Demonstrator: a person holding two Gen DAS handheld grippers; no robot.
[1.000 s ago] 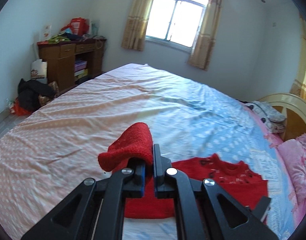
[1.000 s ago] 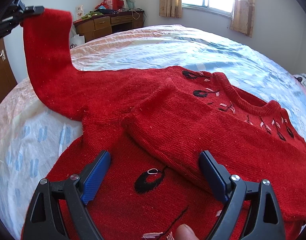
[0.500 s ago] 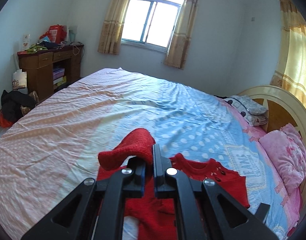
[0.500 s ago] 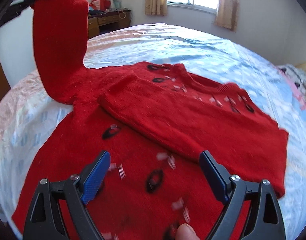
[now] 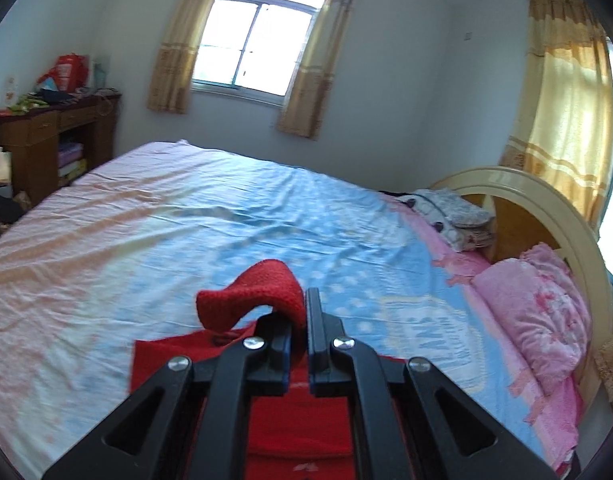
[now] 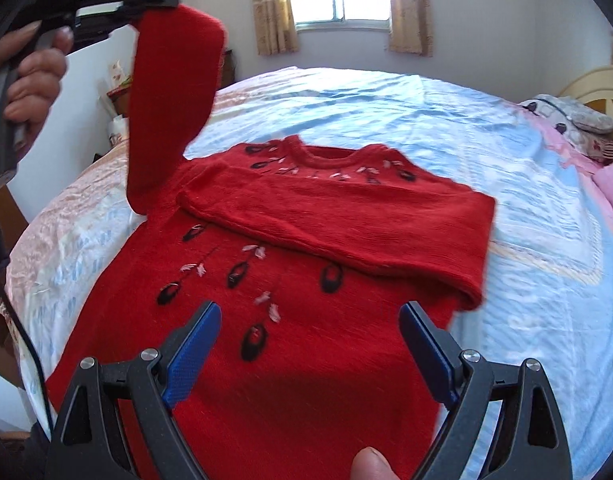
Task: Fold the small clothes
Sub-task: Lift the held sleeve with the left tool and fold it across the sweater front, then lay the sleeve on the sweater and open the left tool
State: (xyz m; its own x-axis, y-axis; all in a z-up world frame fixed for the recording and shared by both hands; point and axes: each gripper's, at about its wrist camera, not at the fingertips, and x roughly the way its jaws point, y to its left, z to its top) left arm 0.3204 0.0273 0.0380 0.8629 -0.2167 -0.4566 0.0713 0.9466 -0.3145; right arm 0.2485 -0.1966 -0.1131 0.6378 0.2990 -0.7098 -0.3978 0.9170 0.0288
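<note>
A: Bedsheet (image 5: 154, 232) lies open and bare ahead of you in the left wrist view, up to the headboard (image 5: 546, 208) and pink blanket (image 5: 538, 320). Your left gripper (image 5: 300, 320) is pinched tight on the sweater's sleeve cuff (image 5: 258, 292).

B: And the right wrist view?

A: The red sweater (image 6: 290, 360) lies flat on the bed, one sleeve folded across its chest, the other lifted upright by your left hand (image 6: 30, 76). Your right gripper (image 6: 310, 344) hovers above the hem, jaws wide, holding nothing.

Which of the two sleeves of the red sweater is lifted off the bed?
The sleeve held up by the left gripper, at the picture's left. The other sleeve lies folded flat across the sweater's chest.
</note>
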